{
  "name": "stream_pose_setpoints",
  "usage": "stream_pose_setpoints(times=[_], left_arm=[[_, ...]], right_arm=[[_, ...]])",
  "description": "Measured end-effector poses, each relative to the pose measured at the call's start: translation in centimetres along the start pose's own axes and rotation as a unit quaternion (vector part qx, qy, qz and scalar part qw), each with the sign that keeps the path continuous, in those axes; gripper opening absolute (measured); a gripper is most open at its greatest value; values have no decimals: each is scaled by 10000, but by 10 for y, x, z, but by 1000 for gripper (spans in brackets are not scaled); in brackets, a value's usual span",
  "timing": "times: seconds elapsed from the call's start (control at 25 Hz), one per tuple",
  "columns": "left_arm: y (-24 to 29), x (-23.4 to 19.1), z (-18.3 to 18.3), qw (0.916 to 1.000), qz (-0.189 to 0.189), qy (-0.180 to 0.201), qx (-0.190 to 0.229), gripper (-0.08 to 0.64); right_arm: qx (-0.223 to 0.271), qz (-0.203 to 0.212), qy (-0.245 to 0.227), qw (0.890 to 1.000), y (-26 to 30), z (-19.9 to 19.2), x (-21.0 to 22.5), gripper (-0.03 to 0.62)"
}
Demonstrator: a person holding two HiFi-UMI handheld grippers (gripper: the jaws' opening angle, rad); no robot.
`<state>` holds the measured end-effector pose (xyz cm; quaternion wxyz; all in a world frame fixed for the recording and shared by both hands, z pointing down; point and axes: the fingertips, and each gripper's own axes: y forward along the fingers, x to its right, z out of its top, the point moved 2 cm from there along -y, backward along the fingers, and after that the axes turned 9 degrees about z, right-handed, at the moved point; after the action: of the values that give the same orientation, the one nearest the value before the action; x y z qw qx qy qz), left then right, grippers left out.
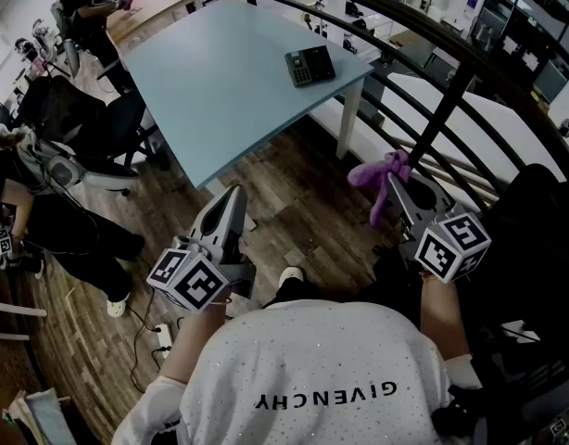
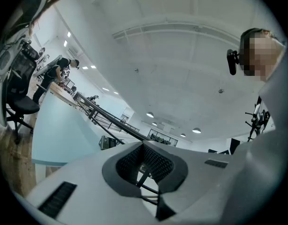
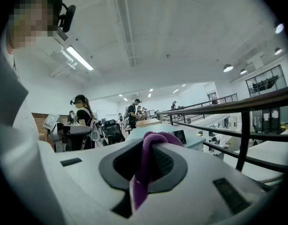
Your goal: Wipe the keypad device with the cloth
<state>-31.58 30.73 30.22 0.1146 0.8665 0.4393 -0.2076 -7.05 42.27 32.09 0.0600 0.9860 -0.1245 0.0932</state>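
Observation:
A dark keypad device [image 1: 309, 66] lies near the right edge of the light-blue table [image 1: 220, 82], well ahead of both grippers. My right gripper [image 1: 398, 176] is shut on a purple cloth [image 1: 382, 178], which hangs down between its jaws; the right gripper view shows the purple cloth [image 3: 147, 163] pinched in the gripper [image 3: 148, 161], with the keypad device [image 3: 180, 136] small beyond. My left gripper [image 1: 231, 200] is held low at the left, its jaws closed together with nothing in them [image 2: 145, 165]. The keypad device [image 2: 107, 142] shows far off in the left gripper view.
A black metal railing [image 1: 451, 100] curves along the right, close to the right gripper. Office chairs [image 1: 90, 128] and seated people crowd the left side of the table. A wooden floor [image 1: 294, 202] lies between me and the table.

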Motion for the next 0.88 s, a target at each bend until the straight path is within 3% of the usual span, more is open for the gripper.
stream_pose_setpoints(times=[0.44, 0.88], left_arm=[[14, -8, -8, 9998, 16, -109, -181, 3], [102, -68, 7, 9990, -141, -149, -406, 3]], right_arm=[[-226, -3, 54, 9997, 16, -9, 14, 23], [-178, -93, 233, 9995, 100, -6, 59, 23]])
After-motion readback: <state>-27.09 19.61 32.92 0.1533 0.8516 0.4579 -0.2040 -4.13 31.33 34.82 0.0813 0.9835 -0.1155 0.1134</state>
